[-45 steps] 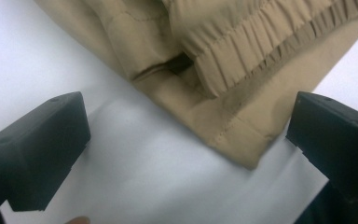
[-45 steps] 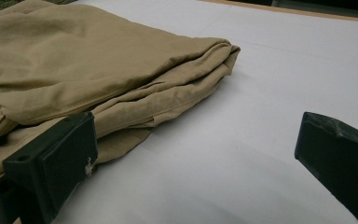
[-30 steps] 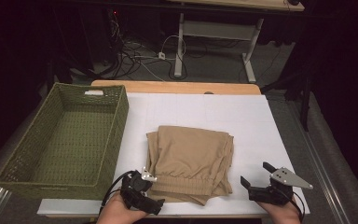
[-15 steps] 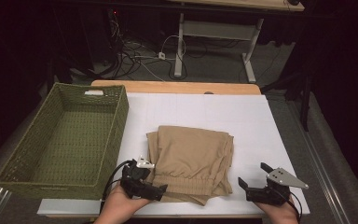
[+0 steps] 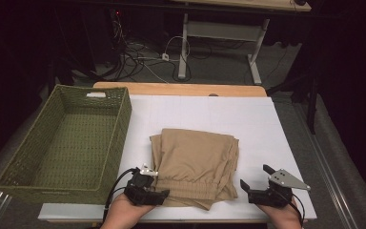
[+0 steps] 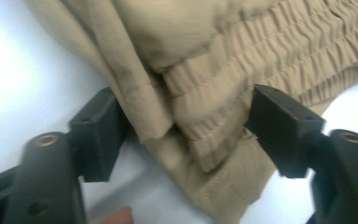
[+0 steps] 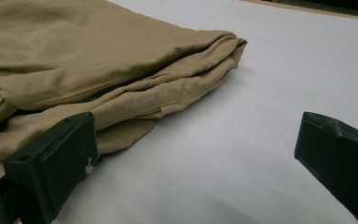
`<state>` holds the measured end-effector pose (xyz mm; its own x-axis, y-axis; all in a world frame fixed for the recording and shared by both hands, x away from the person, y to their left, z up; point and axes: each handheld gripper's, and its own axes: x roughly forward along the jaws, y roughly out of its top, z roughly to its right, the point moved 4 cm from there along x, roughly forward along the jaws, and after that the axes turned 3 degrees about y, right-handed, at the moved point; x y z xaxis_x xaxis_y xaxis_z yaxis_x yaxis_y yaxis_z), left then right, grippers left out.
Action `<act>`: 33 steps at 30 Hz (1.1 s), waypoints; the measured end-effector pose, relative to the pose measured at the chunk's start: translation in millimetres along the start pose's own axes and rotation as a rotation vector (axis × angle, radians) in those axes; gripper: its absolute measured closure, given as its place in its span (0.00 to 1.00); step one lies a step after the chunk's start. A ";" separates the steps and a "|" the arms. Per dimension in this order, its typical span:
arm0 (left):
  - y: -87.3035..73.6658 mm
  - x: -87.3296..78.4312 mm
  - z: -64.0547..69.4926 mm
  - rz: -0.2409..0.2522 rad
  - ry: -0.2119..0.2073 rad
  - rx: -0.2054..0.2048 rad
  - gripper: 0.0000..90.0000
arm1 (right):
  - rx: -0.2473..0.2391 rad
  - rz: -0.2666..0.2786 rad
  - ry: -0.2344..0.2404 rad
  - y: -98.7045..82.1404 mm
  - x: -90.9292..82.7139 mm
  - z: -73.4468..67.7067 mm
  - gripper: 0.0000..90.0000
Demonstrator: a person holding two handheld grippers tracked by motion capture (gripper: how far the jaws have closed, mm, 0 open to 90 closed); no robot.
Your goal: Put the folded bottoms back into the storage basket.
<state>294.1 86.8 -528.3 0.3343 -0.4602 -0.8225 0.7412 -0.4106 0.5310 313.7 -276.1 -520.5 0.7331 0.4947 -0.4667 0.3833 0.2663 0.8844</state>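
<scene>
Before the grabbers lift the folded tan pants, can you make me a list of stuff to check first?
1. Left gripper has the pants between its jaws: ok. The waistband corner sits between them, and they have just been closing.
2. Left pads pressing the cloth firmly: cannot tell. They touch the bunched folds, but a real squeeze is not plain.
3. Right gripper on the pants: not ok. Its jaws stand wide open over bare table, the cloth just beside one jaw.
4. Pants neatly folded: ok.
5. Green basket has room inside: ok. It looks empty.
6. Table free around the pants: ok.
</scene>
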 end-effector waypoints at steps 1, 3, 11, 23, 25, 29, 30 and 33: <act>-0.3 0.1 1.3 0.006 -0.010 0.002 0.38 | -0.003 0.000 0.000 0.3 1.1 -0.8 0.01; -1.6 1.2 4.5 0.023 -0.006 0.014 0.42 | -0.002 0.000 -0.003 0.7 2.1 -2.3 0.01; -5.8 -0.2 11.9 0.031 -0.003 0.048 0.51 | -0.029 0.007 0.002 4.0 1.8 -5.9 0.01; -9.3 -3.2 12.5 0.023 -0.054 0.040 0.46 | -0.021 0.006 0.032 4.8 9.6 -7.1 0.01; -8.5 -2.3 12.5 0.027 -0.066 0.031 0.41 | -0.021 0.006 0.033 4.8 9.8 -7.4 0.01; -5.3 1.1 10.7 0.024 -0.034 0.023 0.23 | -0.019 0.008 0.033 4.6 9.3 -6.5 0.01; -4.4 1.4 9.4 0.025 -0.040 0.013 0.24 | -0.017 0.008 0.034 4.6 9.4 -6.3 0.01; -1.4 2.4 5.9 0.031 -0.056 -0.016 0.27 | -0.015 0.003 0.028 4.5 10.0 -6.1 0.01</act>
<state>290.5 81.6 -529.8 0.3243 -0.5163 -0.7926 0.7405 -0.3827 0.5524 319.2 -264.9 -521.3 0.7181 0.5187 -0.4640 0.3723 0.2770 0.8858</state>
